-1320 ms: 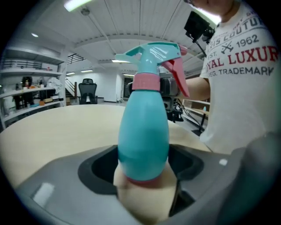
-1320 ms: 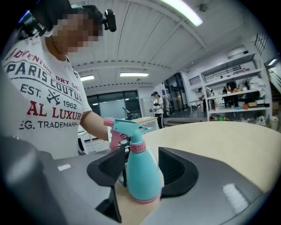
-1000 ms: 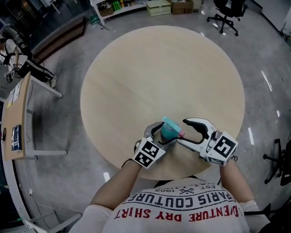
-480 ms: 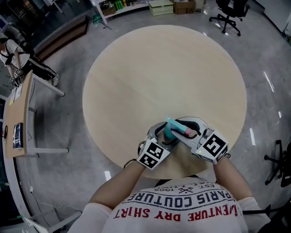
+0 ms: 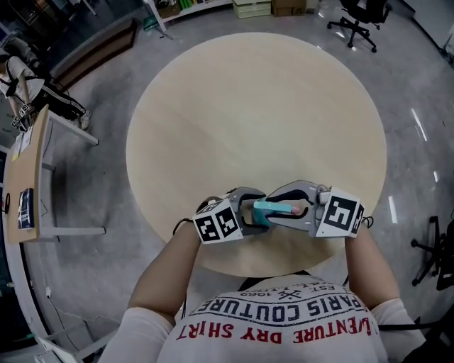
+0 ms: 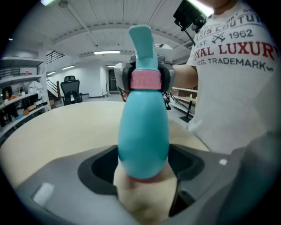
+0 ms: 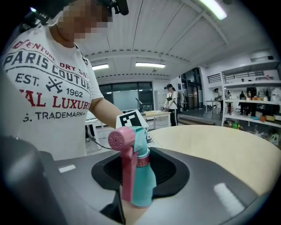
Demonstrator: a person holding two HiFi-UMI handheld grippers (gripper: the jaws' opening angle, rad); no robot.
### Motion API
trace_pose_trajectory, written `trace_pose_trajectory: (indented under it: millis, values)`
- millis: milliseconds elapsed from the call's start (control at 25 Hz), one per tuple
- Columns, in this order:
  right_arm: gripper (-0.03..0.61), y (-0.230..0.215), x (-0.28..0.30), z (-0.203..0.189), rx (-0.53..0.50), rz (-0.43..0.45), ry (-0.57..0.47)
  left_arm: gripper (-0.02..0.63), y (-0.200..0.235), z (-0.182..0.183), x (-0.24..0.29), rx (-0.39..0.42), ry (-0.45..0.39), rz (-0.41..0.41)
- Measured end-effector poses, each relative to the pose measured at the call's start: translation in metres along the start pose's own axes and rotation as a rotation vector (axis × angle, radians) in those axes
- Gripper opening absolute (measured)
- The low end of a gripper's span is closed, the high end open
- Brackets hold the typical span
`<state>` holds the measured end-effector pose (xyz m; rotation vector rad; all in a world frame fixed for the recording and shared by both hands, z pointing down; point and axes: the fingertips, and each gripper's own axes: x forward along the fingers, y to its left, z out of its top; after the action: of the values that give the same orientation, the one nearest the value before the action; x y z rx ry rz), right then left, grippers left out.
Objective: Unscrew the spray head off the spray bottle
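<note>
A teal spray bottle with a pink collar lies level above the table's near edge, between my two grippers. My left gripper is shut on the bottle's fat teal body. In the left gripper view the pink collar and the teal spray head point away from the jaws. My right gripper faces it and is shut on the spray head. The pink nozzle and pink trigger show between its jaws. The left gripper's marker cube shows just behind the head.
The round wooden table stretches away from the grippers. A small desk stands at the left and an office chair at the far right. Shelves with boxes line the far side. A person stands far off.
My right gripper's jaws, wide open a second ago, have closed on the spray head. Both grippers swung to face each other, tipping the bottle level.
</note>
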<state>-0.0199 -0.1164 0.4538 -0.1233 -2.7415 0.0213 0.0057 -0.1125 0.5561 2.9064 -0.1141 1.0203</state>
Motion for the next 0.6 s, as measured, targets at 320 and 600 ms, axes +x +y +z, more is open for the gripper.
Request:
trace_pose_trajectory:
  millis: [320, 600]
  values:
    - [0.235, -0.023, -0.042, 0.003, 0.175, -0.444, -0.186, 0.351, 0.022, -0.012, -0.014, -0.351, -0.168, 0.41]
    - [0.232, -0.008, -0.025, -0.009, 0.236, -0.505, -0.163, 0.351, 0.032, -0.01, -0.007, -0.464, -0.137, 0.681]
